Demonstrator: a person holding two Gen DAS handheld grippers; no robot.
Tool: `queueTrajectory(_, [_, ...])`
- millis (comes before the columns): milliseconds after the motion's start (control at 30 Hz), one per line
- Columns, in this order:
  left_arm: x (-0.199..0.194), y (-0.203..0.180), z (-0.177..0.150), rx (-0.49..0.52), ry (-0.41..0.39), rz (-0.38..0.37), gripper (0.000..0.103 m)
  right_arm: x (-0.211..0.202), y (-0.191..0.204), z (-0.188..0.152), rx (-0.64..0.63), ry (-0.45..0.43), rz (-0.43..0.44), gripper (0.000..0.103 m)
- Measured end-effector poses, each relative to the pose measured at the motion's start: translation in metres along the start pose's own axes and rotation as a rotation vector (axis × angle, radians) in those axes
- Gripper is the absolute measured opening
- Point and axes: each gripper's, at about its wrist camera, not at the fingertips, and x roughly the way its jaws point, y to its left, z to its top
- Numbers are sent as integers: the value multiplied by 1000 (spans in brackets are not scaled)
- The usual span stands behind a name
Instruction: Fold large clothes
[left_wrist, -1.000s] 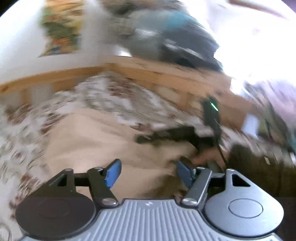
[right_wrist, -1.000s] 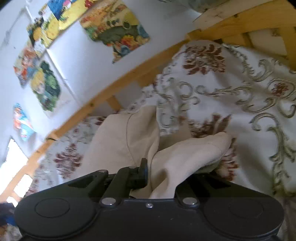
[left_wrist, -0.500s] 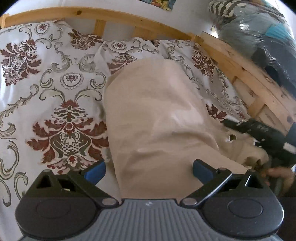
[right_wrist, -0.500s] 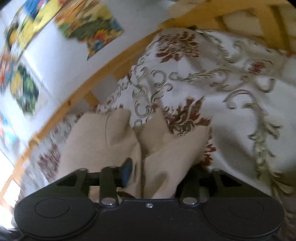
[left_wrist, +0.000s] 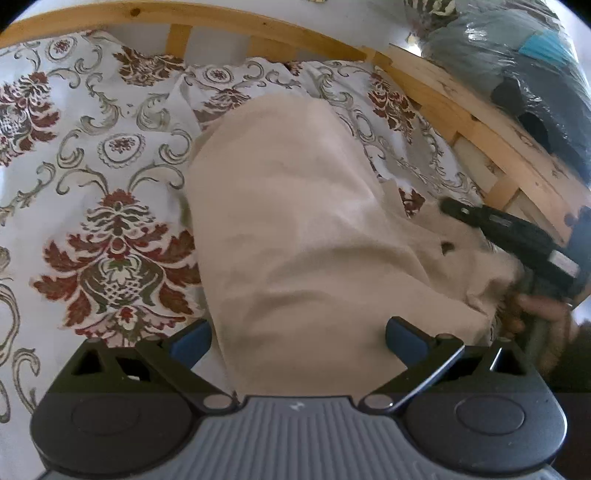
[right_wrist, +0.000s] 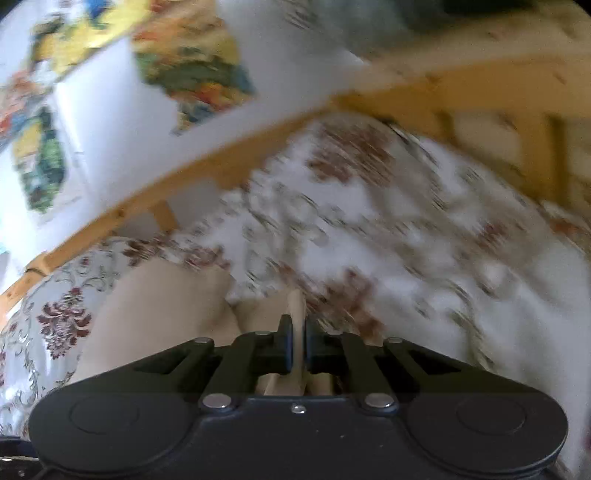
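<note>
A beige garment (left_wrist: 295, 236) lies lengthwise on a bed with a floral sheet (left_wrist: 92, 192). My left gripper (left_wrist: 297, 338) is open, its blue-padded fingers (left_wrist: 404, 336) spread either side of the garment's near end, just above it. My right gripper (right_wrist: 297, 343) is shut on a fold of the beige garment (right_wrist: 295, 302), which sticks up between its black fingers. The right gripper also shows at the right in the left wrist view (left_wrist: 517, 236), at the garment's right edge. The right wrist view is blurred by motion.
A wooden bed rail (left_wrist: 461, 122) runs along the back and right of the bed. Bagged dark clothes (left_wrist: 524, 70) sit beyond the rail at the upper right. Colourful posters (right_wrist: 192, 70) hang on the white wall.
My right gripper has closed from open to shut on a fold of the garment. My left gripper swung over the garment, opened wider and lowered near its end.
</note>
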Motion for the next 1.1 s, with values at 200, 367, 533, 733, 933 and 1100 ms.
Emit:
queueTrajectory(200, [14, 8, -6, -33, 30, -37, 103, 37, 9, -23, -107, 105, -116, 8])
queueTrajectory(367, [14, 10, -8, -43, 29, -45, 103, 16, 19, -7, -176, 43, -207, 45])
queueTrajectory(533, [10, 2, -8, -12, 16, -12, 103, -22, 36, 12, -203, -66, -186, 70])
queueTrajectory(733, [10, 1, -8, -8, 16, -2, 103, 0, 48, -5, -203, 200, -3, 56])
queueTrajectory(933, [10, 3, -8, -12, 17, -17, 103, 4, 50, -23, -219, 262, 17, 14])
queueTrajectory(1100, [-3, 9, -8, -37, -18, -60, 102, -34, 64, -25, -294, 239, -61, 13])
